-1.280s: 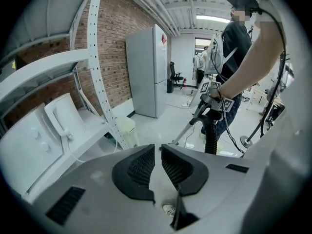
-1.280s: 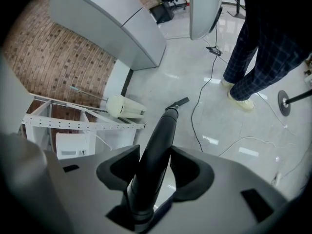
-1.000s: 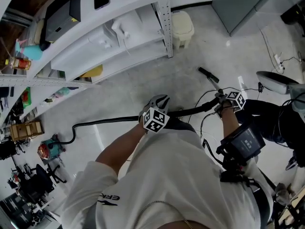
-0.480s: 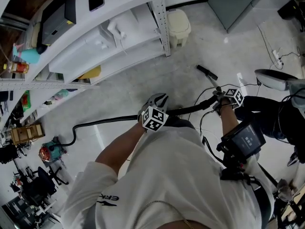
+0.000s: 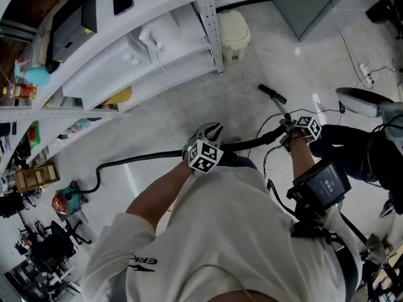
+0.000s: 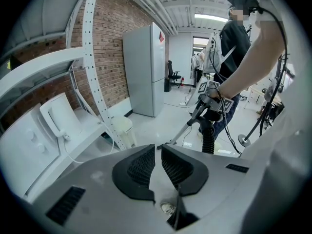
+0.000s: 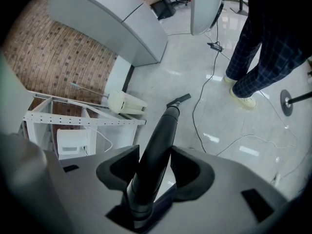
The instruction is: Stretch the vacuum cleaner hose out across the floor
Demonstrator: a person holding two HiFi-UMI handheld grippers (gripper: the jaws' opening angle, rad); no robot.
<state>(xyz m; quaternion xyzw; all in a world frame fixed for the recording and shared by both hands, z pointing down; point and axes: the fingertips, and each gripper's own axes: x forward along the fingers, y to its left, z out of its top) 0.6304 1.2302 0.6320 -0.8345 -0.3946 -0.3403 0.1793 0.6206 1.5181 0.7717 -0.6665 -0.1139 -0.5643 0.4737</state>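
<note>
The black vacuum hose (image 5: 145, 160) runs across the floor from the left and passes under my left gripper (image 5: 214, 129). It then rises to my right gripper (image 5: 288, 127). My right gripper (image 7: 156, 156) is shut on the black wand (image 7: 163, 128), whose nozzle (image 7: 179, 100) touches the floor ahead. In the head view that nozzle (image 5: 272, 94) lies beyond the right hand. The left gripper (image 6: 157, 152) has its pads nearly together with nothing between them. From there the ribbed hose (image 6: 208, 138) drops behind that gripper's body.
White shelving (image 5: 208, 17) stands at the upper left with a cream bin (image 5: 234, 33) beside it. A grey cabinet (image 5: 315, 2) is at the back. A person in dark trousers (image 5: 349, 150) stands right. Cables (image 5: 352, 55) cross the floor. A red and teal machine (image 5: 63, 200) sits by the hose's far end.
The head view has drifted slightly. Both grippers and the hose hold about the same positions.
</note>
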